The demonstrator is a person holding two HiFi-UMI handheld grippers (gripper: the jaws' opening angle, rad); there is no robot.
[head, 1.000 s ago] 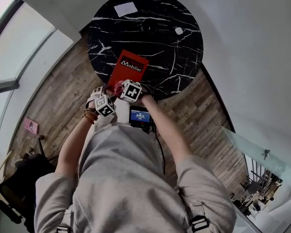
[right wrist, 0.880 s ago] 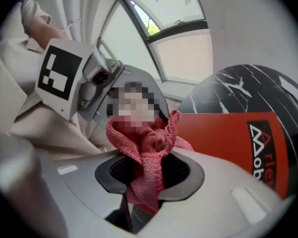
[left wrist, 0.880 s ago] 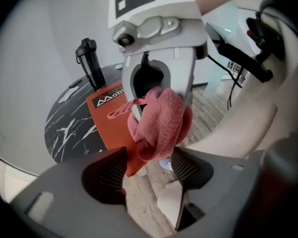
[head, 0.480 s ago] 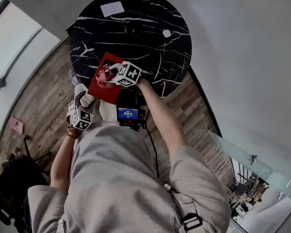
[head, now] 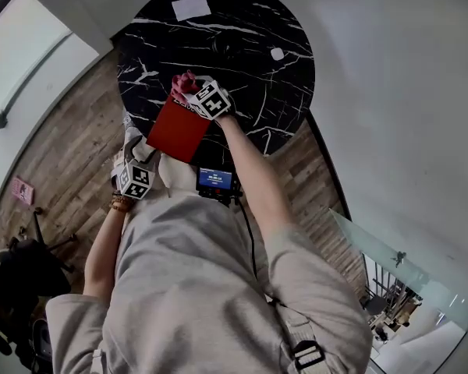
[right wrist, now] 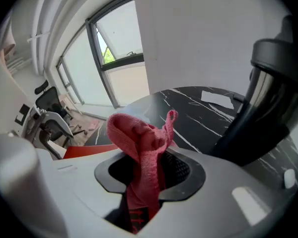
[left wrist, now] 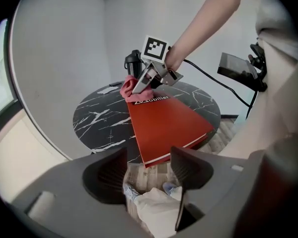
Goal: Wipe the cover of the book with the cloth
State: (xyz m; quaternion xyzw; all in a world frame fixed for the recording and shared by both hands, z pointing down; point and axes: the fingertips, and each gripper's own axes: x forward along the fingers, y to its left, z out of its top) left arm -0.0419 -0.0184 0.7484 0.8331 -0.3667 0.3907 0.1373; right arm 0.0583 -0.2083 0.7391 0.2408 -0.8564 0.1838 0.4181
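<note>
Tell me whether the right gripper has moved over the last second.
Yes. The right gripper, shut on the cloth, went from the book's near edge to its far end, toward the table's middle.

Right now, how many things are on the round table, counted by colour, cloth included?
Red: 1, the book
Pink: 1, the cloth
White: 2, the paper sheet and a small object
Black: 1, an upright object
Total: 5

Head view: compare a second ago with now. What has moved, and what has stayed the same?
The right gripper slid the cloth across the book from near end to far end. The left gripper drew back from the book, open. Cloth stays clamped; book stays on the table.
</note>
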